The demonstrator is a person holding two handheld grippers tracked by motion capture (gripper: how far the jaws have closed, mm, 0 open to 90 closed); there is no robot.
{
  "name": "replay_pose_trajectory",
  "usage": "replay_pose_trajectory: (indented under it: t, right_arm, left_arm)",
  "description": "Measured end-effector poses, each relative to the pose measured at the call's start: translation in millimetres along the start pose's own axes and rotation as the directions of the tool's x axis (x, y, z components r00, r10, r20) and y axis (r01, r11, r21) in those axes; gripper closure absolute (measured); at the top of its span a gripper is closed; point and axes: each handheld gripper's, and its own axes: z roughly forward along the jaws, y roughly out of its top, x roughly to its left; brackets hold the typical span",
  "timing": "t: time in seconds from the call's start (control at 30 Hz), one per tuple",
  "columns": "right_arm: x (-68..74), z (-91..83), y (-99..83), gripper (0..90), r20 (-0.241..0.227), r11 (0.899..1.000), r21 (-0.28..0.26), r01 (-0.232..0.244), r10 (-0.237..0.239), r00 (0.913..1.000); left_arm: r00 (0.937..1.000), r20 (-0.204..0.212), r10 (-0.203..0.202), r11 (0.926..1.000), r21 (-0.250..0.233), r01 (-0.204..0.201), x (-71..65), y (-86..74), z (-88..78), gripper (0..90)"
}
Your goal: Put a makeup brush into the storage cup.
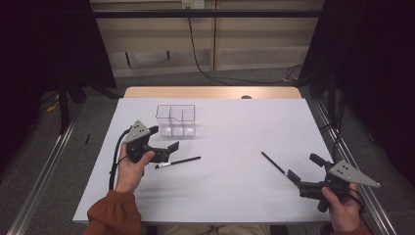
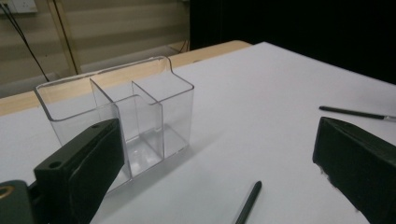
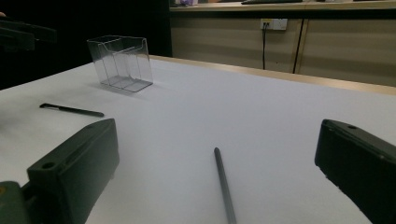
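While both claws gape wide and empty over the white worktop, the left claw hovers by one pen; the right claw nears another pen.

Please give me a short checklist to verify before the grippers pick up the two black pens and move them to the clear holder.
1. Left gripper open: ok.
2. Right gripper open: ok.
3. Left pen lies free on the table, just ahead of the left gripper: ok.
4. Right pen lines up between the right gripper's jaws: ok.
5. Clear holder upright, compartments empty: ok.
6. Pens capped: cannot tell.
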Motion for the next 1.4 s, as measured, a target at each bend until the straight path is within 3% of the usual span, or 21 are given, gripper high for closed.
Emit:
replay_pose_trajectory:
  t: [0.27, 0.4, 0.53, 0.63, 0.77, 0.83, 1.03, 1.07, 1.1, 1.13, 1.17, 1.2, 1.23, 1.27, 1.33, 1.37, 1.4]
  right_arm:
    - [0.1, 0.1, 0.0, 0.0, -0.006, 1.000, 0.001, 0.005, -0.005, 1.0000]
    - [-0.4, 0.1, -0.2, 0.0, -0.008, 1.000, 0.005, 0.009, -0.009, 0.9999]
    - [-0.2, 0.2, -0.1, 0.0, -0.011, 1.000, 0.003, 0.008, -0.008, 0.9999]
    - [-0.1, 0.1, -0.1, 0.0, -0.013, 1.000, 0.003, 0.009, -0.009, 0.9999]
    - [0.1, 0.3, -0.1, 0.0, -0.013, 1.000, 0.004, 0.007, -0.007, 0.9999]
    - [0.0, 0.3, -0.1, 0.0, -0.014, 1.000, 0.004, 0.008, -0.008, 0.9999]
    - [-0.2, 0.4, -0.2, 0.0, -0.012, 1.000, 0.006, 0.009, -0.009, 0.9999]
    - [-0.2, 0.3, -0.2, 0.0, -0.013, 1.000, 0.006, 0.008, -0.008, 0.9999]
    - [-0.1, 0.3, -0.2, 0.0, -0.013, 1.000, 0.006, 0.008, -0.008, 0.9999]
    - [-0.1, 0.2, -0.2, 0.0, -0.012, 1.000, 0.006, 0.009, -0.009, 0.9999]
    - [0.0, 0.2, -0.2, 0.0, -0.013, 1.000, 0.006, 0.009, -0.009, 0.9999]
    - [0.1, 0.2, -0.2, 0.0, -0.014, 1.000, 0.007, 0.007, -0.007, 0.9999]
    - [0.0, 0.2, -0.2, 0.0, -0.013, 1.000, 0.007, 0.008, -0.008, 0.9999]
    - [0.0, 0.2, -0.2, 0.0, -0.013, 1.000, 0.007, 0.008, -0.008, 0.9999]
    - [0.0, 0.2, -0.2, 0.0, -0.013, 1.000, 0.007, 0.008, -0.008, 0.9999]
    - [0.0, 0.3, -0.2, 0.0, -0.013, 1.000, 0.009, 0.008, -0.008, 0.9999]
    - [-0.1, 0.4, -0.2, 0.0, -0.013, 1.000, 0.008, 0.009, -0.009, 0.9999]
  left_arm:
    - [0.9993, 0.032, 0.020, 0.9969, 0.076, -0.022, 0.0, 5.5, 4.6, 3.4]
    - [0.9974, 0.039, 0.061, 0.9843, 0.163, -0.066, 0.2, 7.8, 9.7, 3.4]
    - [0.9970, 0.048, 0.061, 0.9738, 0.216, -0.070, 1.0, 11.7, 12.7, 3.6]
    - [0.9940, 0.066, 0.087, 0.9481, 0.301, -0.103, 2.8, 14.7, 16.0, 4.1]
    - [0.9928, 0.080, 0.089, 0.9326, 0.343, -0.111, 4.5, 16.9, 20.9, 4.3]
    - [0.9906, 0.095, 0.098, 0.9124, 0.389, -0.128, 4.9, 17.6, 23.8, 4.3]
    - [0.9878, 0.131, 0.083, 0.8732, 0.468, -0.136, 5.5, 17.9, 30.8, 5.4]
    - [0.9877, 0.134, 0.081, 0.8711, 0.472, -0.135, 4.8, 17.7, 32.1, 5.4]
    - [0.9873, 0.134, 0.086, 0.8627, 0.486, -0.141, 4.5, 17.5, 33.2, 5.4]
    - [0.9871, 0.132, 0.092, 0.8592, 0.491, -0.145, 4.0, 17.0, 34.6, 5.4]
    - [0.9855, 0.143, 0.091, 0.8482, 0.507, -0.152, 4.3, 16.8, 35.6, 5.4]
    - [0.9859, 0.153, 0.067, 0.8433, 0.519, -0.138, 4.0, 15.9, 37.3, 5.4]
    - [0.9834, 0.170, 0.064, 0.8285, 0.540, -0.147, 4.9, 15.7, 38.7, 5.4]
    - [0.9822, 0.177, 0.063, 0.8204, 0.551, -0.152, 4.5, 15.2, 40.3, 5.4]
    - [0.9777, 0.178, 0.111, 0.7944, 0.575, -0.195, 3.3, 16.1, 42.1, 5.4]
    - [0.9797, 0.169, 0.107, 0.7965, 0.575, -0.187, 0.9, 15.5, 43.6, 5.0]
    - [0.9786, 0.173, 0.112, 0.7886, 0.584, -0.193, 0.3, 16.1, 44.9, 5.4]
